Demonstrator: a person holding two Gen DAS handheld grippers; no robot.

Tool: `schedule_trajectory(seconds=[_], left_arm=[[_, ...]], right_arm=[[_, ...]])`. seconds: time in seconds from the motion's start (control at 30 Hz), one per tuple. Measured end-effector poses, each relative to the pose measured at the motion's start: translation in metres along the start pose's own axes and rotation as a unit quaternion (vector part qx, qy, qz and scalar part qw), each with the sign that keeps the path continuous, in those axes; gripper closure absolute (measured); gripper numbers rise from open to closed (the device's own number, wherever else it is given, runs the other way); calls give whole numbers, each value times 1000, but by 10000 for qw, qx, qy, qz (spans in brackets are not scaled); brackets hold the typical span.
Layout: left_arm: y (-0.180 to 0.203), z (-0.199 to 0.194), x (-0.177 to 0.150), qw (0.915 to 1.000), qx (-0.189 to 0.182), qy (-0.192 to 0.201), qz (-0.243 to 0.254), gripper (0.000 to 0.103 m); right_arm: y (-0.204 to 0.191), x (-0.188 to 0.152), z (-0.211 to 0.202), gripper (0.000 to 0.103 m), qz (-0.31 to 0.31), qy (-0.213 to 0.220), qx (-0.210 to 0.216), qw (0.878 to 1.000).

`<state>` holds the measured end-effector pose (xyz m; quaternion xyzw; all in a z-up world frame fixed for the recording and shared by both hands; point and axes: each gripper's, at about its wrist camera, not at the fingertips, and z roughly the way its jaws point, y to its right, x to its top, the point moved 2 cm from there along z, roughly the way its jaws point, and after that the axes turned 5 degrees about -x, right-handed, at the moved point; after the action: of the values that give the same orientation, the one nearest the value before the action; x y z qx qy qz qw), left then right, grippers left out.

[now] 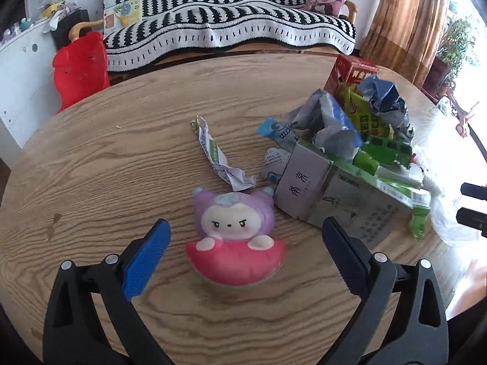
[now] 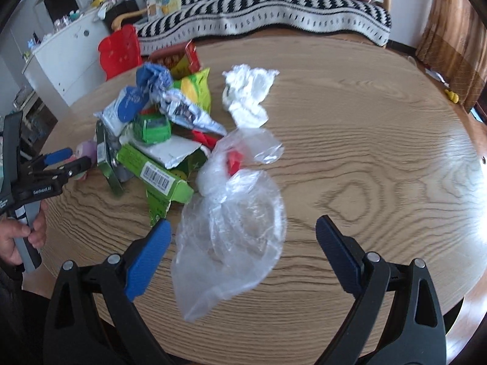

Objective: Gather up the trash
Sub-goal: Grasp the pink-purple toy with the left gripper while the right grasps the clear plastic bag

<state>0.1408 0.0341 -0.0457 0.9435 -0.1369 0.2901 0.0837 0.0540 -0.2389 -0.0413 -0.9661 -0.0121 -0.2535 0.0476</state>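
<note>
Living room; striped-blanket sofa (image 1: 231, 24) behind a round wood-grain table (image 1: 106, 158), which carries the whole work area. I have both tools low over the near edge. Left gripper (image 1: 246, 249): jaws spread wide, nothing between the pads, straddling a plush toy (image 1: 234, 237) that sits upright on the table facing me. I judge the toy is not trash, so this framing is likely incidental to my approach rather than a grasp target. Just beyond the toy lies a crumpled paper wrapper (image 1: 223, 158), apart from the main trash pile (image 1: 350, 140), and probably the loose piece the left side should fetch. The pile itself is heaped on and around a flattened grey carton (image 1: 328, 200): foil packets, green packaging, a red box at the back. Everything is bunched together, which suits a gather-and-bag job. Right gripper (image 2: 243, 252): jaws also fully apart, holding nothing, lined up on either side of a clear plastic bag (image 2: 231, 231) lying slack at the near edge of the pile. I judge the bag is the intended receptacle, hence my right tool aimed at it. A crumpled white tissue (image 2: 248, 94) lies a little off the pile's far side. Collection not begun, by the look of it; the bag film is limp and may slip the pads.
</note>
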Motion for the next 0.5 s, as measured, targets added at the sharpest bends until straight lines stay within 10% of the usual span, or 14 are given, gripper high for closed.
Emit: schedule_trajectory(seconds=[0.13,0.27,0.5], left_arm=[[5,9,-2,9998,38,-37,184,13],[12,9,-10,9984,376,-98,406,46],[13,-7,-15,9986,406,-110,331,52]], right_arm=[[-9,1,6,11,-108,-49,1,9999],[-15,0,8,11,-195,-39,-22,9998],[-17,1,18,11,-275,-104,-183,9994]])
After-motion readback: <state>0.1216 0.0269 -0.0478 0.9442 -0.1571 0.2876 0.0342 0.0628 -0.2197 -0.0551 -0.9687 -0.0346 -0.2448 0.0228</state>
